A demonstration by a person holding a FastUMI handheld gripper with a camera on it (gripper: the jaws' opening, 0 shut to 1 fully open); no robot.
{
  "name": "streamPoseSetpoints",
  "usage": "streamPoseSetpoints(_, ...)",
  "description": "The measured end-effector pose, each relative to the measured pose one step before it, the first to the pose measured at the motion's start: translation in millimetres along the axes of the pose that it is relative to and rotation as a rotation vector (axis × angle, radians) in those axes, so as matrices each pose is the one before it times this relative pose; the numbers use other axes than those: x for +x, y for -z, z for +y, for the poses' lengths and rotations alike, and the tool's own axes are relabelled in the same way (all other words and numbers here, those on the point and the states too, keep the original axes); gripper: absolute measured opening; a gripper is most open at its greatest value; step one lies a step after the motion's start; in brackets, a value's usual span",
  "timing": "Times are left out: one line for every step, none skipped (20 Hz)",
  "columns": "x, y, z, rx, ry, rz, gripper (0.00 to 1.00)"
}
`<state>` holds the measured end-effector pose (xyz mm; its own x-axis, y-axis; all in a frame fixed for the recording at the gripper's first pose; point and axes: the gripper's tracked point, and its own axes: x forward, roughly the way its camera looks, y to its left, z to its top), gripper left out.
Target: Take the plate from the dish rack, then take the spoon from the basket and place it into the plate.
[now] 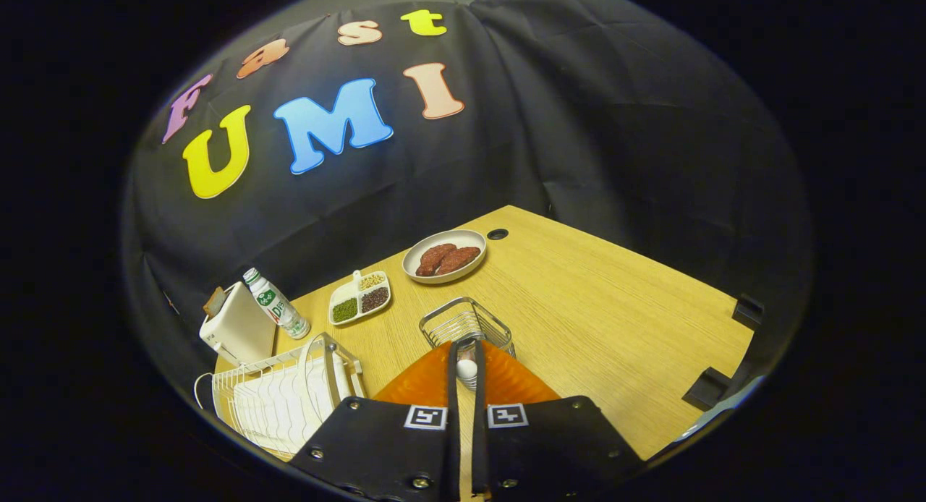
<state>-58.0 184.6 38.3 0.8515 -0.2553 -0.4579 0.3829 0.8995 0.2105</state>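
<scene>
A pale wood-grain worktop point(615, 321) fills the floor of a booth hung with creased black cloth, one corner of the surface reaching back toward the cloth wall. The orange fingers point(463, 372) hang above the near part of the worktop, drawn almost together with only a narrow slit between them; whether they press on anything cannot be told. Through that slit shows the white spoon point(467, 369), lying in the wire basket point(466, 322) directly beneath and just ahead of the fingertips. To the left of the fingers stands the white dish rack point(278, 393), with a white plate point(318, 375) upright in its slots. Behind the rack sit a white toaster point(235, 328) with a slice of bread in it and, just beside it, a small bottle point(275, 303) leaning to one side. Farther back lie a divided dish of beans and seeds point(360, 297) and, beyond the basket, a round plate of dark red meat point(444, 256). A small black grommet point(497, 234) is set into the worktop near that plate. Two black clamps point(723, 357) grip the right-hand edge.
</scene>
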Motion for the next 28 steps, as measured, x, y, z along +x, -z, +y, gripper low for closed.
streamPoseSetpoints(-4.95,-3.79,-0.80,-0.00473,0.00154,-0.00920,0.06)
streamPoseSetpoints(-5.21,-3.79,-0.21,-0.00335,0.00089,-0.00927,0.06)
streamPoseSetpoints(-5.93,-4.57,-0.31,-0.00273,-0.00123,-0.01196,0.06)
streamPoseSetpoints(-5.84,-4.30,0.08,-0.00130,-0.00061,-0.01116,0.06)
streamPoseSetpoints(-6.16,-4.10,0.24,0.00014,-0.00215,-0.01066,0.06)
streamPoseSetpoints(-5.53,-4.02,2.16,0.00203,-0.00489,-0.01149,0.06)
streamPoseSetpoints(-5.82,-3.74,2.94,0.00089,-0.00692,-0.01070,0.06)
streamPoseSetpoints(-6.20,-4.57,3.09,-0.00301,-0.00754,-0.01067,0.06)
streamPoseSetpoints(-5.23,-3.06,3.34,-0.00444,-0.00806,-0.00972,0.06)
streamPoseSetpoints(-6.02,-4.14,4.99,-0.00715,-0.01047,-0.00870,0.06)
streamPoseSetpoints(-5.89,-3.15,6.02,-0.00557,-0.01283,-0.00739,0.06)
streamPoseSetpoints(-5.92,-3.60,7.41,-0.00601,-0.01577,-0.00753,0.06)
streamPoseSetpoints(-4.01,-1.66,7.86,-0.00645,-0.01708,-0.00496,0.06)
streamPoseSetpoints(-4.53,-1.89,9.28,-0.00618,-0.01939,-0.00214,0.06)
streamPoseSetpoints(-3.69,0.14,9.69,-0.00516,-0.02265,0.00035,0.06)
streamPoseSetpoints(-4.40,0.05,11.06,-0.00543,-0.02425,0.00103,0.06)
streamPoseSetpoints(-4.31,0.34,11.45,-0.00653,-0.02514,0.00170,0.06)
streamPoseSetpoints(-4.51,1.22,12.07,-0.00709,-0.02668,0.00261,0.06)
streamPoseSetpoints(-4.48,2.06,11.61,-0.00605,-0.02708,0.00394,0.06)
streamPoseSetpoints(-4.43,3.00,12.22,-0.00545,-0.02812,0.00705,0.06)
streamPoseSetpoints(-3.98,4.09,12.64,-0.00588,-0.03004,0.00730,0.06)
streamPoseSetpoints(-4.27,3.78,12.27,-0.00747,-0.02898,0.00954,0.06)
streamPoseSetpoints(-4.87,5.16,11.64,-0.00985,-0.02862,0.01183,0.06)
streamPoseSetpoints(-4.39,5.38,11.18,-0.01243,-0.02840,0.01207,0.06)
streamPoseSetpoints(-4.41,5.20,11.38,-0.01138,-0.02868,0.01234,0.06)
streamPoseSetpoints(-3.87,6.18,10.04,-0.01009,-0.02798,0.01417,0.06)
streamPoseSetpoints(-4.37,6.75,10.59,-0.01036,-0.02855,0.01333,0.06)
streamPoseSetpoints(-3.97,6.22,9.19,-0.01023,-0.02529,0.01374,0.06)
